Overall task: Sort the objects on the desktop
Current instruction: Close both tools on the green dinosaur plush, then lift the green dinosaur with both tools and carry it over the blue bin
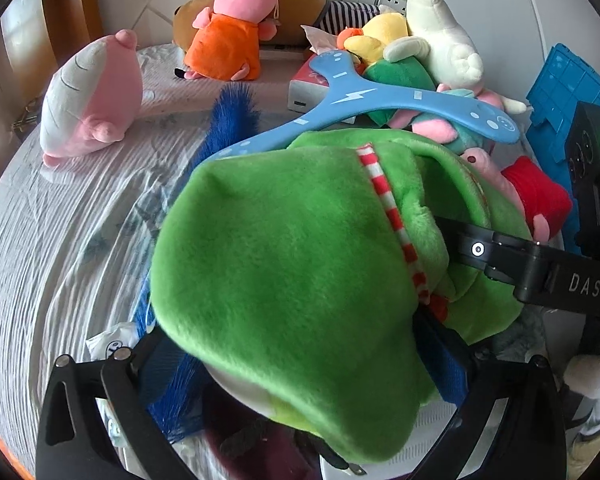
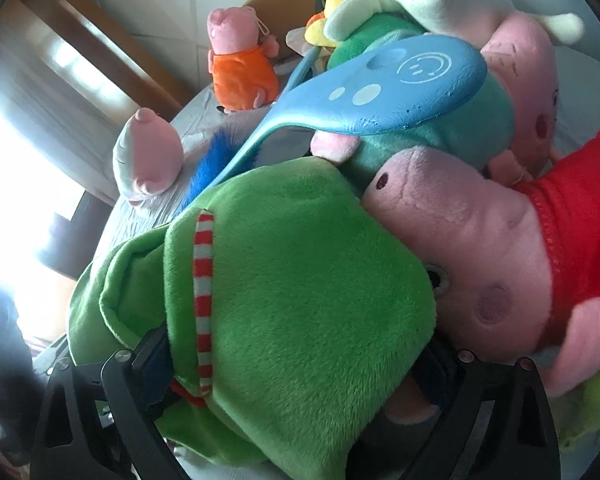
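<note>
Wrinkled tabletop (image 1: 60,220), toys piled far right. Both tools, left tool (image 1: 300,360) and right tool (image 2: 296,364), pinch green plush (image 1: 292,240): soft, light; grip bulk.

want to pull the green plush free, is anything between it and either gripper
Nothing visible: the green plush sits between the fingers of both the left gripper and the right gripper. The blue boomerang lies just behind it.

Bare tablecloth (image 1: 60,240) left; toy pile (image 1: 420,60) blocks right.
</note>
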{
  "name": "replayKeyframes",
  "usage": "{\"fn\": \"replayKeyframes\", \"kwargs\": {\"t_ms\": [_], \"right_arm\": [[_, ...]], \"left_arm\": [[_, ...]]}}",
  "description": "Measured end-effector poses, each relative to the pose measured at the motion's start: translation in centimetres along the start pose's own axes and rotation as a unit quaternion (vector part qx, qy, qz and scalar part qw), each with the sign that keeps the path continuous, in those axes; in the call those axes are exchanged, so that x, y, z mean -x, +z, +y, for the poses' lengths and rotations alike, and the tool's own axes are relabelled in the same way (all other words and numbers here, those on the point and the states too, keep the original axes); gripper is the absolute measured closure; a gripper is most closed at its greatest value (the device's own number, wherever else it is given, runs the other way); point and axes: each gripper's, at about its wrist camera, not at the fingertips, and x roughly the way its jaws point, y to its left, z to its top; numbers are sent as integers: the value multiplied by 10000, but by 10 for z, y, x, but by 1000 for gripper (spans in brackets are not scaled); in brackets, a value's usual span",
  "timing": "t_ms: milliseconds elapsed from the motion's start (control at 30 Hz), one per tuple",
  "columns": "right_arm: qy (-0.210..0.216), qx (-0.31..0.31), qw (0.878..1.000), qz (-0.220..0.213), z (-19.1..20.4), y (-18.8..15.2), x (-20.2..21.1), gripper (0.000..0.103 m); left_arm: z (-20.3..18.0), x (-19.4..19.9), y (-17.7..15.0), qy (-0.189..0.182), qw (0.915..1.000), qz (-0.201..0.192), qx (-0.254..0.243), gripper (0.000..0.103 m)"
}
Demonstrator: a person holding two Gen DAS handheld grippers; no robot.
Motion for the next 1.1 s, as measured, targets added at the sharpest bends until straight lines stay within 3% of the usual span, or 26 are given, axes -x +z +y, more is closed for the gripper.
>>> {"fn": "replayKeyframes", "kwargs": {"t_ms": [167,333,833,1100], "right_arm": [[-98,50,9997,-237,9,-5,13,23],[-197,126,9987,-460,17,-16,44,29],[-226,537,9903,-1259,45,-47,162,29],[-428,563,9834,-1669,66,-70,217,29]], "left_arm": [[-9,21,-3,-64,9997,-187,-113,11],[-19,47,-9,-167,9993,-292,-187,13],[-67,145,-27,-286,9933,-1015,-471,13],[-78,191,-41,-591,9865,-1296,-806,13]]}}
